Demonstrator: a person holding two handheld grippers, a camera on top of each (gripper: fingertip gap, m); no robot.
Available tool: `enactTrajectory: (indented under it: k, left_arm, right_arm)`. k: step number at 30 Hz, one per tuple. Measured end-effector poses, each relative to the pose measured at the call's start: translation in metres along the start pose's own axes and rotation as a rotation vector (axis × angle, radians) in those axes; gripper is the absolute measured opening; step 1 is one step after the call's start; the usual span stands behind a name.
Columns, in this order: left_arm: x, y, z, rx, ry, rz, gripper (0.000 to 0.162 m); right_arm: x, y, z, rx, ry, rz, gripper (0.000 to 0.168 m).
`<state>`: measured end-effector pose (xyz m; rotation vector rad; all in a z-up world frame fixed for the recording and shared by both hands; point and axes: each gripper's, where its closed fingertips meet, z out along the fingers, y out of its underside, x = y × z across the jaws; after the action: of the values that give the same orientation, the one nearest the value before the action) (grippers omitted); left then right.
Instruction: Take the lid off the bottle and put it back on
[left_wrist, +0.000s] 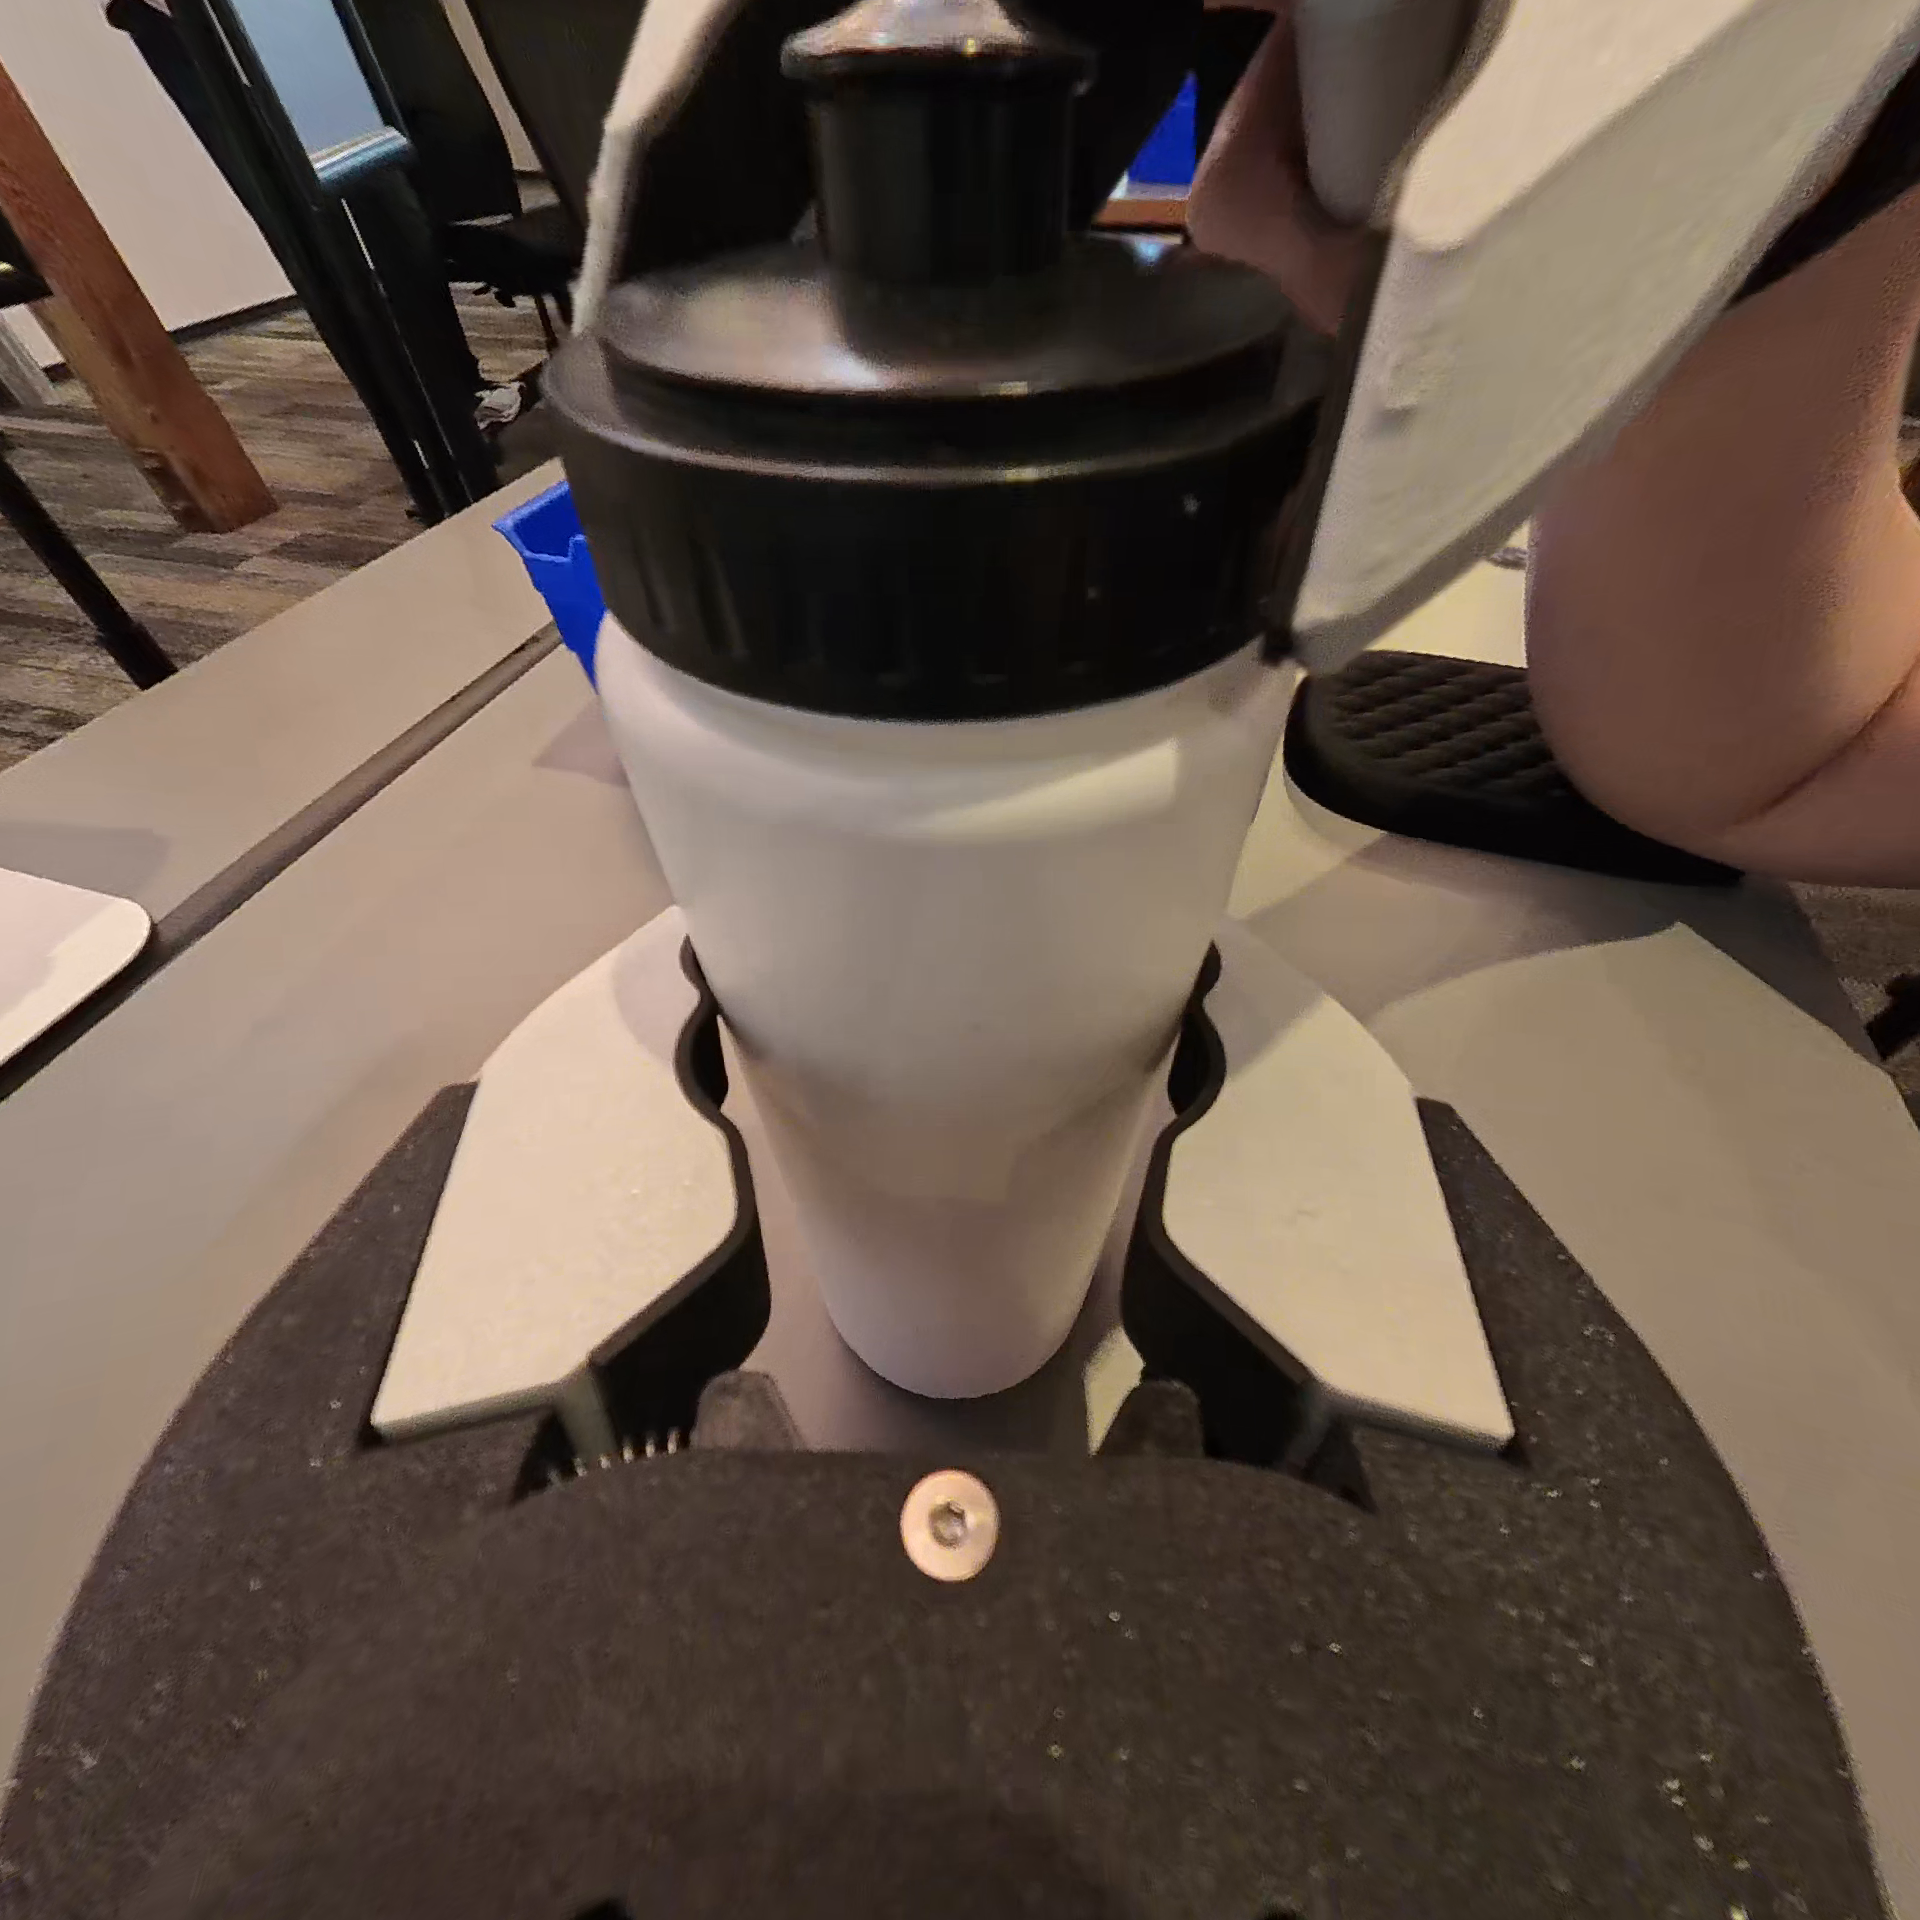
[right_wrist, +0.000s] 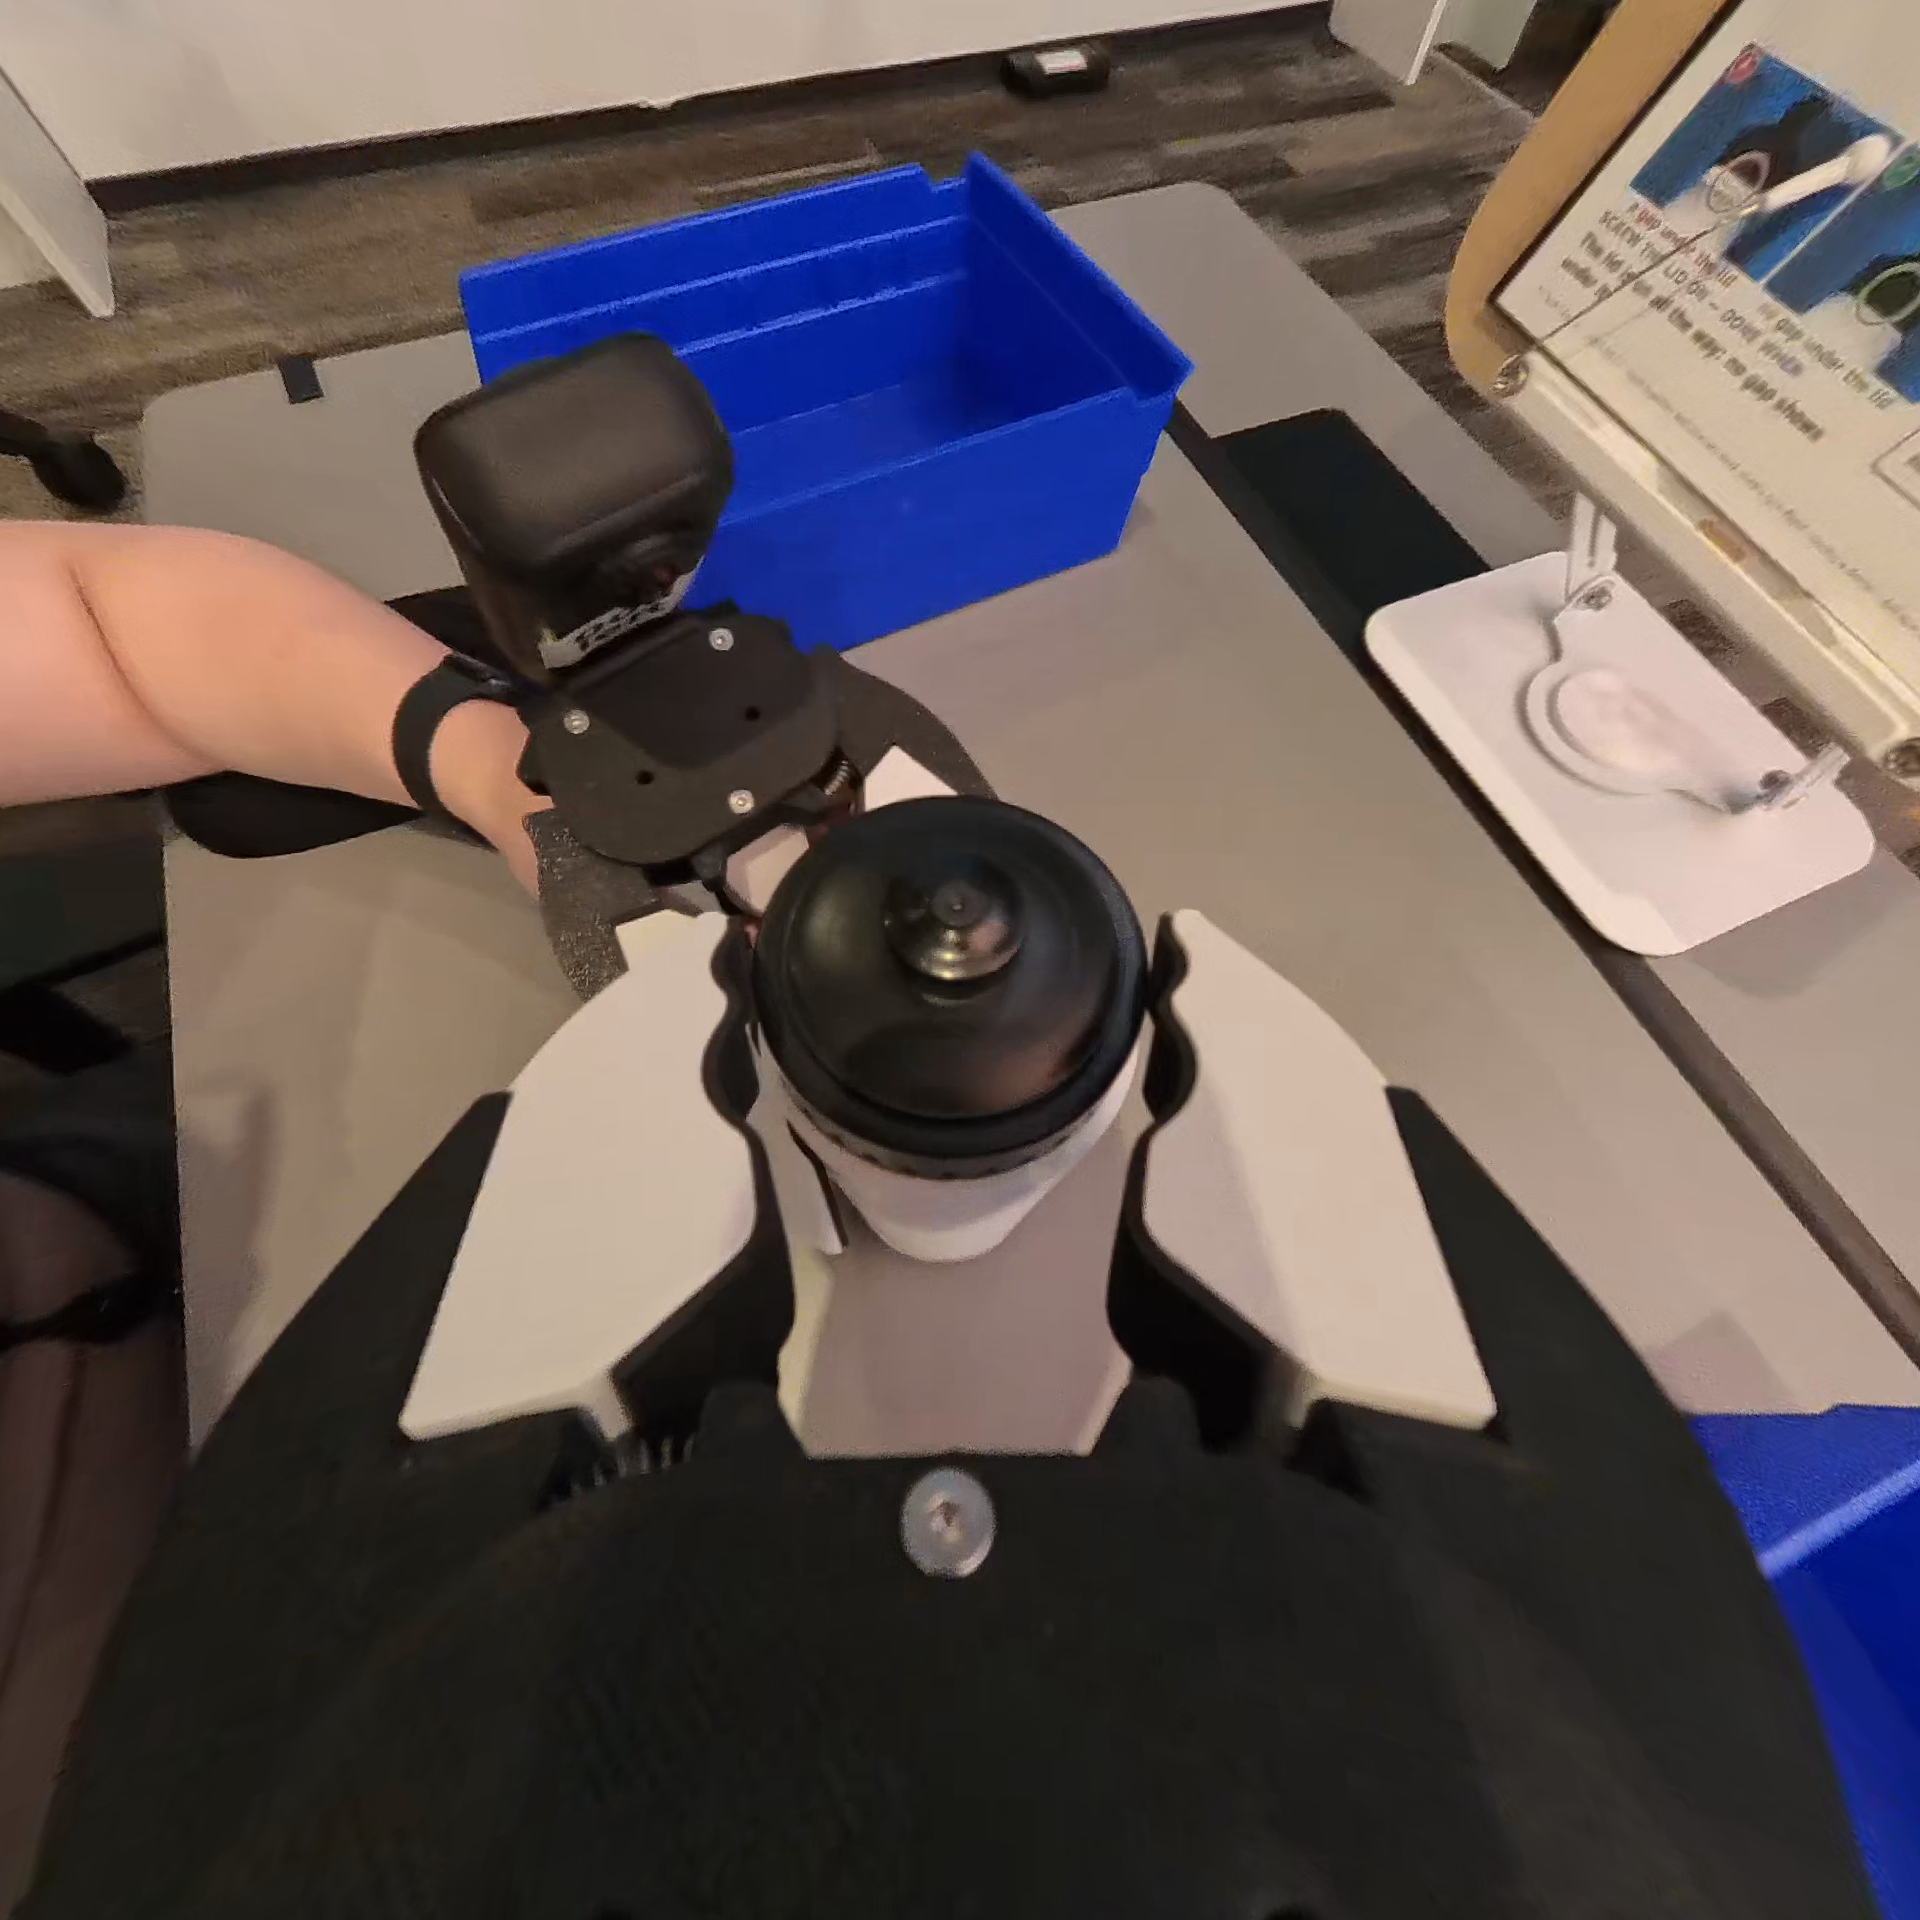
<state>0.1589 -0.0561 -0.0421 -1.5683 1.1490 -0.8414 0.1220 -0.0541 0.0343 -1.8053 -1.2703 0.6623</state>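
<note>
A white bottle (left_wrist: 935, 987) with a black screw lid (left_wrist: 935, 540) stands upright on the grey table (right_wrist: 1299, 831). My left gripper (left_wrist: 951, 1039) is shut on the bottle's body, with a black pad pressed on each side. In the right wrist view one of its fingers (right_wrist: 812, 1174) shows under the lid (right_wrist: 935, 997). My right gripper (right_wrist: 945, 987) comes down from above, and its two fingers clasp the lid's rim left and right. In the left wrist view a right finger (left_wrist: 1455, 416) touches the lid's ribbed edge.
An open blue bin (right_wrist: 831, 416) stands behind the bottle, and another blue bin (right_wrist: 1829, 1558) sits at the near right. A screen on a white stand (right_wrist: 1621, 769) is at the right. A person's arm (right_wrist: 208, 665) holds the left gripper and rests on a black pad (left_wrist: 1455, 769).
</note>
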Motion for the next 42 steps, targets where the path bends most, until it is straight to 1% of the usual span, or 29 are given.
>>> enactTrajectory:
  k: [1, 3, 5, 7, 8, 10, 12, 13, 14, 15, 16, 19, 22, 23, 25, 27, 29, 31, 32, 34, 35, 37, 39, 42]
  left_arm:
    - [0.001, 0.0, 0.0, -0.003, 0.013, 0.005, 0.085]
    - [0.012, 0.0, 0.0, -0.007, 0.078, 0.031, 0.085]
    - [0.028, 0.0, 0.0, -0.004, 0.167, 0.066, 0.085]
    - [0.049, 0.001, -0.003, -0.001, 0.288, 0.105, 0.085]
    - [0.06, 0.001, -0.004, 0.002, 0.346, 0.125, 0.085]
    - [0.072, 0.001, -0.005, -0.002, 0.408, 0.122, 0.085]
    - [0.068, 0.001, -0.005, -0.001, 0.397, 0.098, 0.085]
    - [0.063, 0.0, -0.005, 0.001, 0.374, 0.086, 0.085]
    - [0.055, 0.0, -0.003, -0.003, 0.328, 0.084, 0.085]
    - [0.047, 0.001, -0.001, -0.009, 0.279, 0.084, 0.085]
    - [0.04, 0.0, -0.001, -0.015, 0.239, 0.073, 0.085]
    - [0.019, 0.0, 0.001, -0.014, 0.11, 0.031, 0.085]
    - [0.011, 0.0, 0.001, -0.029, 0.06, 0.013, 0.085]
    - [0.011, 0.001, 0.001, -0.034, 0.06, 0.013, 0.085]
    - [0.019, 0.001, 0.0, -0.036, 0.106, 0.041, 0.085]
    - [0.04, 0.002, -0.002, -0.036, 0.234, 0.074, 0.085]
    - [0.071, 0.003, -0.007, -0.032, 0.403, 0.121, 0.085]
    - [0.095, 0.004, -0.011, -0.026, 0.518, 0.149, 0.085]
    - [0.102, 0.004, -0.013, -0.031, 0.551, 0.153, 0.085]
    - [0.104, 0.004, -0.014, -0.035, 0.559, 0.163, 0.085]
    - [0.103, 0.004, -0.014, -0.037, 0.552, 0.159, 0.085]
    - [0.089, 0.004, -0.01, -0.046, 0.479, 0.149, 0.085]
    - [0.069, 0.003, -0.006, -0.057, 0.389, 0.118, 0.085]
    - [0.031, 0.002, -0.002, -0.055, 0.206, 0.06, 0.085]
  right_arm:
    - [-0.002, 0.001, -0.002, -0.011, -0.021, -0.019, 0.075]
    - [-0.012, 0.005, -0.007, -0.026, -0.113, -0.093, 0.075]
    - [-0.027, 0.009, -0.015, -0.009, -0.25, -0.207, 0.075]
    - [-0.047, 0.013, -0.026, 0.063, -0.429, -0.329, 0.074]
    - [-0.056, 0.015, -0.031, 0.111, -0.526, -0.353, 0.074]
    - [-0.062, 0.015, -0.037, 0.167, -0.663, -0.297, 0.075]
    - [-0.056, 0.011, -0.035, 0.185, -0.667, -0.243, 0.074]
    - [-0.051, 0.007, -0.032, 0.19, -0.625, -0.22, 0.074]
    - [-0.044, 0.001, -0.028, 0.203, -0.556, -0.203, 0.077]
    - [-0.036, -0.005, -0.025, 0.219, -0.477, -0.193, 0.084]
    - [-0.028, -0.011, -0.022, 0.224, -0.388, -0.184, 0.085]
    - [-0.011, -0.012, -0.012, 0.148, -0.184, -0.14, 0.088]
    - [-0.008, 0.003, 0.001, 0.019, -0.115, -0.084, 0.087]
    - [-0.01, 0.007, 0.003, -0.016, -0.124, -0.087, 0.078]
    - [-0.02, 0.009, -0.002, -0.028, -0.202, -0.153, 0.078]
    - [-0.039, 0.015, -0.015, -0.021, -0.356, -0.244, 0.078]
    - [-0.067, 0.022, -0.031, 0.036, -0.557, -0.367, 0.078]
    - [-0.088, 0.027, -0.044, 0.081, -0.728, -0.402, 0.079]
    - [-0.093, 0.028, -0.047, 0.1, -0.775, -0.415, 0.079]
    - [-0.096, 0.028, -0.049, 0.128, -0.802, -0.419, 0.079]
    - [-0.093, 0.027, -0.047, 0.13, -0.79, -0.41, 0.079]
    - [-0.08, 0.02, -0.038, 0.137, -0.682, -0.39, 0.081]
    - [-0.061, 0.004, -0.029, 0.176, -0.512, -0.353, 0.085]
    - [-0.025, -0.014, -0.025, 0.202, -0.224, -0.287, 0.085]
